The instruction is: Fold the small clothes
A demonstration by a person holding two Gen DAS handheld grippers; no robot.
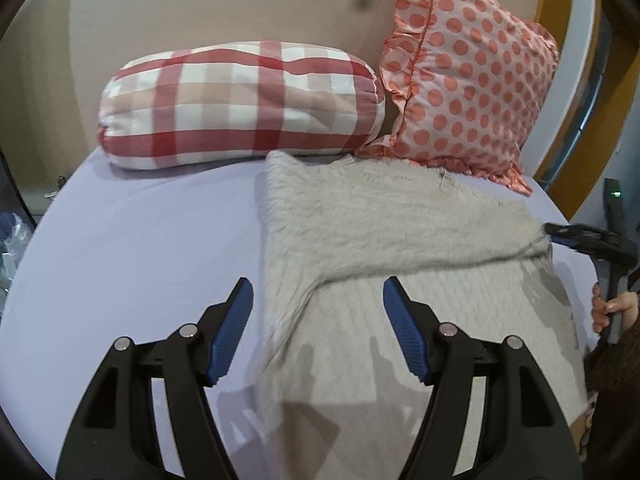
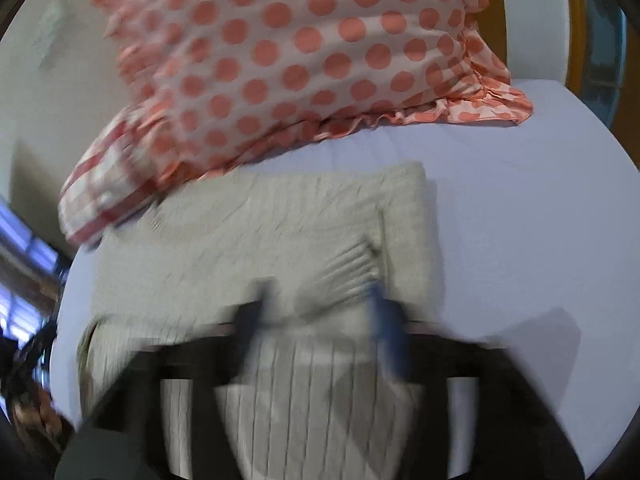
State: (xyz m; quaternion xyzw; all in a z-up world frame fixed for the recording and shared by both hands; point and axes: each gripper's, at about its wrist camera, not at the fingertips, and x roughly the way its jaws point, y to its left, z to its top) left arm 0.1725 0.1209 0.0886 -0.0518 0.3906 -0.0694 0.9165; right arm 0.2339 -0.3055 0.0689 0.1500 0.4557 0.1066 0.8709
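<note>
A cream knitted sweater (image 1: pixel 360 220) lies on the lilac bed sheet (image 1: pixel 140 232), with one sleeve folded across its body. My left gripper (image 1: pixel 318 312) is open and empty, hovering over the sweater's left edge. My right gripper (image 1: pixel 560 236) shows at the right edge of the left wrist view, by the sleeve end. In the blurred right wrist view the right gripper (image 2: pixel 320 308) is open above the sweater (image 2: pixel 248 232), with the ribbed sleeve cuff (image 2: pixel 348 272) lying between its fingers, not gripped.
A red and white checked bolster pillow (image 1: pixel 240 104) and a pink polka-dot frilled pillow (image 1: pixel 468 76) lie at the head of the bed; the dotted pillow also shows in the right wrist view (image 2: pixel 312 56). Bare sheet (image 2: pixel 520 220) lies right of the sweater.
</note>
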